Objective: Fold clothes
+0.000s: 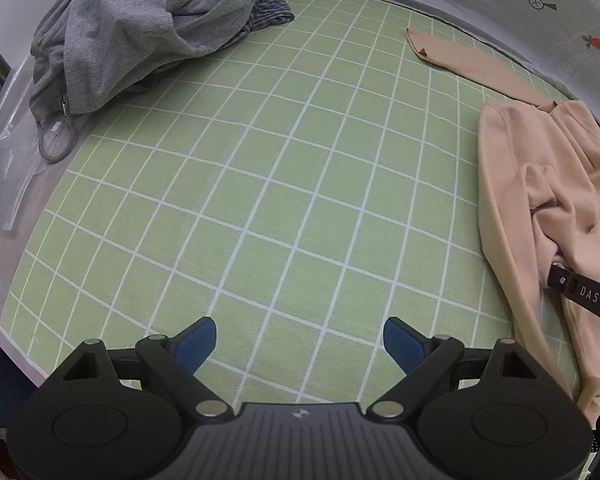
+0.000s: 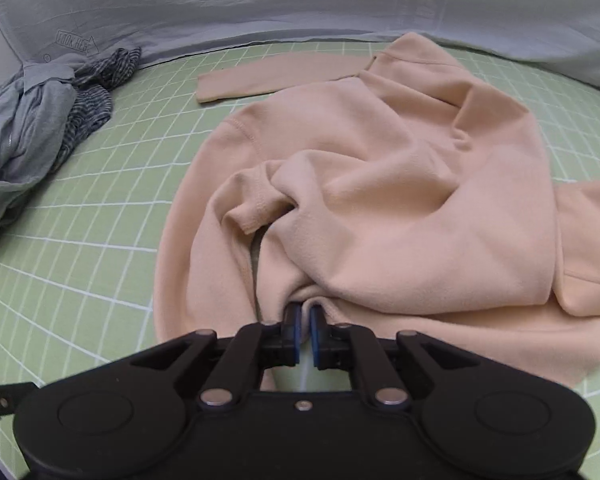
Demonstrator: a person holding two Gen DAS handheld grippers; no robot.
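A peach sweatshirt (image 2: 400, 200) lies bunched on the green checked mat (image 2: 100, 208), one sleeve (image 2: 276, 76) stretched out flat toward the back left. My right gripper (image 2: 305, 316) is shut on the sweatshirt's near edge, with cloth pinched between the blue pads. In the left wrist view the sweatshirt (image 1: 540, 200) lies at the right, and the right gripper's finger (image 1: 580, 292) reaches into it. My left gripper (image 1: 300, 338) is open and empty above bare mat (image 1: 260, 200), well left of the sweatshirt.
A grey zip hoodie (image 1: 140, 28) lies heaped on a dark striped garment (image 1: 268, 12) at the mat's far left corner; both show in the right wrist view (image 2: 32, 128). A grey fabric wall (image 2: 300, 4) borders the mat at the back. Clear plastic (image 1: 12, 160) lies at the left edge.
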